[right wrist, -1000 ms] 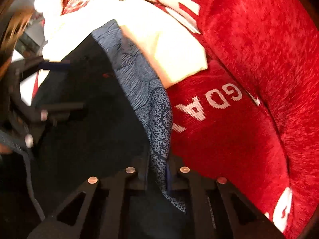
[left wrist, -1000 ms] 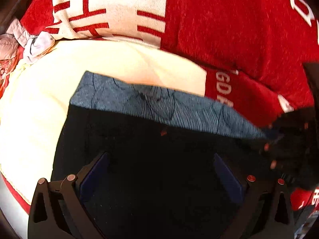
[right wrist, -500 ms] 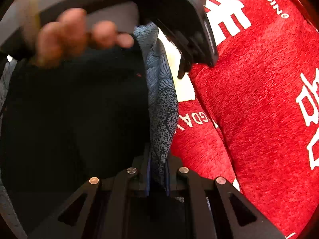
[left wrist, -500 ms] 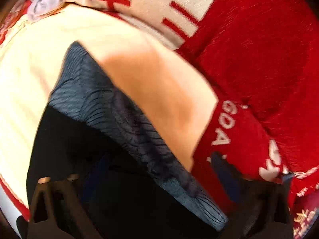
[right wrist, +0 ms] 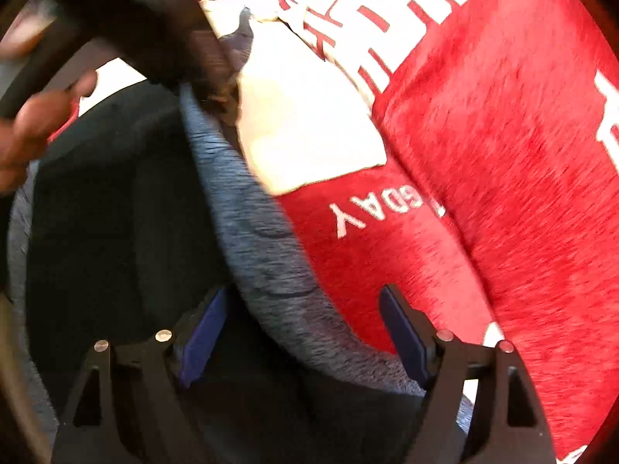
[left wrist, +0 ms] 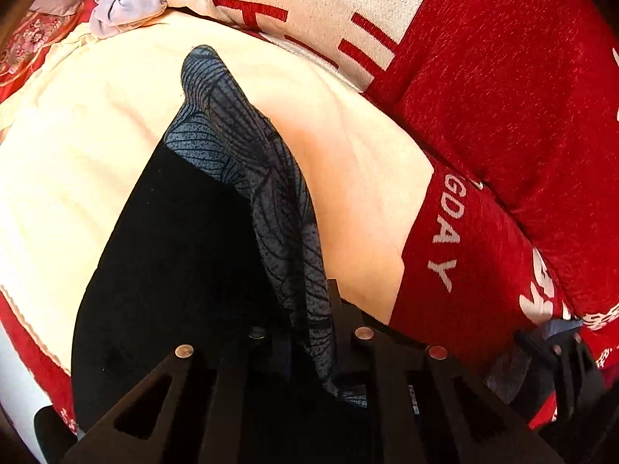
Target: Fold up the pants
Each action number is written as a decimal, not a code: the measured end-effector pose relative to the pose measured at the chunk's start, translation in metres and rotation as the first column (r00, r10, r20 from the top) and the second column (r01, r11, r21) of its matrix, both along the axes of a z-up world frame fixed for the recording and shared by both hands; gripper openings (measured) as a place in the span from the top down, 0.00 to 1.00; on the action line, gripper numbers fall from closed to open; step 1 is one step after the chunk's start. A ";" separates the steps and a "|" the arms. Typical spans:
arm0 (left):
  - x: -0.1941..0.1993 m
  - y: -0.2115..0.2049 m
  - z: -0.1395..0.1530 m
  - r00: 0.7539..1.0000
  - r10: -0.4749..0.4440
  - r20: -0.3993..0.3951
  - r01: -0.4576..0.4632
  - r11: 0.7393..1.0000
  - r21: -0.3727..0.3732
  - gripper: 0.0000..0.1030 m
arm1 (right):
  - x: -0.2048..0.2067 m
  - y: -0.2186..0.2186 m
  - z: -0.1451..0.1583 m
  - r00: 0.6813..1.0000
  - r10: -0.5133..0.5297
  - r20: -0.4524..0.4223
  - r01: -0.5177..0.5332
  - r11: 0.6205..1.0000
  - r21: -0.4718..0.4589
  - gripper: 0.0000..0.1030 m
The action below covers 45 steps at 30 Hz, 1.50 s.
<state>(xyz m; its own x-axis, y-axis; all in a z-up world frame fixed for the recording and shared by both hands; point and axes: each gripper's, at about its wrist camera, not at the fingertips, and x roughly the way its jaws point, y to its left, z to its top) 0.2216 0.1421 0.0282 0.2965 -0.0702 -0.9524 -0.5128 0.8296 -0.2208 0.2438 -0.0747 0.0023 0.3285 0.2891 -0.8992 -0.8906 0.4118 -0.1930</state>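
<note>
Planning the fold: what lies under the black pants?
A cream cloth shows around the black pants with the blue-grey patterned waistband, over a red lettered blanket. Directly beneath them is hidden.

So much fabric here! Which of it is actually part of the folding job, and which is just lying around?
Part of the job:
- black pants with a blue-grey patterned waistband
- left gripper, shut on the waistband
- right gripper, jaws opening, waistband between them unpinched

Just lying about:
- cream cloth under the pants
- red blanket with white lettering
- crumpled lilac garment
</note>
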 end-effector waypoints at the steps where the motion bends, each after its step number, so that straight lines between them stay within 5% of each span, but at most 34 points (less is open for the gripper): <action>1: -0.006 0.003 0.004 1.000 -0.003 0.005 0.003 1.000 -0.016 0.86 | 0.007 -0.001 0.000 0.999 0.003 -0.043 -0.003 1.000 0.004 0.50; 2: -0.010 0.005 0.007 1.000 -0.004 0.015 0.004 0.999 -0.037 0.86 | 0.008 -0.002 0.002 0.996 -0.005 -0.091 0.005 1.000 0.007 0.84; 4: -0.020 0.007 0.019 0.999 -0.006 0.046 0.008 0.999 -0.045 0.86 | 0.001 -0.005 0.015 0.996 -0.022 -0.086 0.024 0.999 0.024 0.84; 10: -0.084 -0.001 0.060 0.986 -0.032 0.163 0.042 0.998 -0.057 0.86 | -0.088 -0.017 0.063 0.987 -0.090 0.133 0.079 0.993 0.091 0.85; 14: -0.142 0.000 0.061 0.979 -0.024 0.202 0.044 0.994 -0.096 0.86 | -0.164 -0.019 0.051 0.958 -0.102 0.269 0.092 0.995 0.051 0.85; 20: -0.217 0.017 0.021 0.977 0.007 0.212 0.032 0.983 -0.179 0.86 | -0.238 -0.014 0.013 0.957 -0.125 0.263 0.125 0.992 0.017 0.85; 27: -0.261 0.041 -0.044 0.982 0.069 0.177 -0.005 0.941 -0.337 0.81 | -0.268 -0.003 -0.033 0.941 -0.104 0.323 0.142 0.985 -0.096 0.85; 30: -0.268 0.046 -0.047 0.977 0.100 0.187 -0.024 0.929 -0.370 0.81 | -0.273 -0.001 -0.037 0.922 -0.113 0.370 0.166 0.979 -0.114 0.85; 34: -0.281 0.047 -0.031 0.983 0.100 0.151 -0.056 0.960 -0.275 0.60 | -0.284 0.004 -0.038 0.908 -0.071 0.412 0.159 0.970 -0.184 0.74; 36: -0.294 0.054 -0.020 0.981 0.120 0.153 -0.083 0.970 -0.228 0.52 | -0.291 -0.001 -0.029 0.925 -0.074 0.372 0.143 0.976 -0.163 0.65; 40: -0.312 0.073 -0.003 0.970 0.168 0.178 -0.131 0.970 -0.202 0.52 | -0.286 -0.025 0.020 0.964 -0.206 0.171 0.196 0.978 0.069 0.50; 43: -0.294 0.068 0.009 0.966 0.137 0.218 -0.101 0.980 -0.172 0.52 | -0.260 -0.035 0.048 0.945 -0.315 0.081 0.292 0.931 0.219 0.31; 45: -0.272 0.053 0.013 0.969 0.090 0.229 -0.058 0.988 -0.144 0.52 | -0.242 -0.032 0.049 0.933 -0.359 0.038 0.338 0.905 0.260 0.31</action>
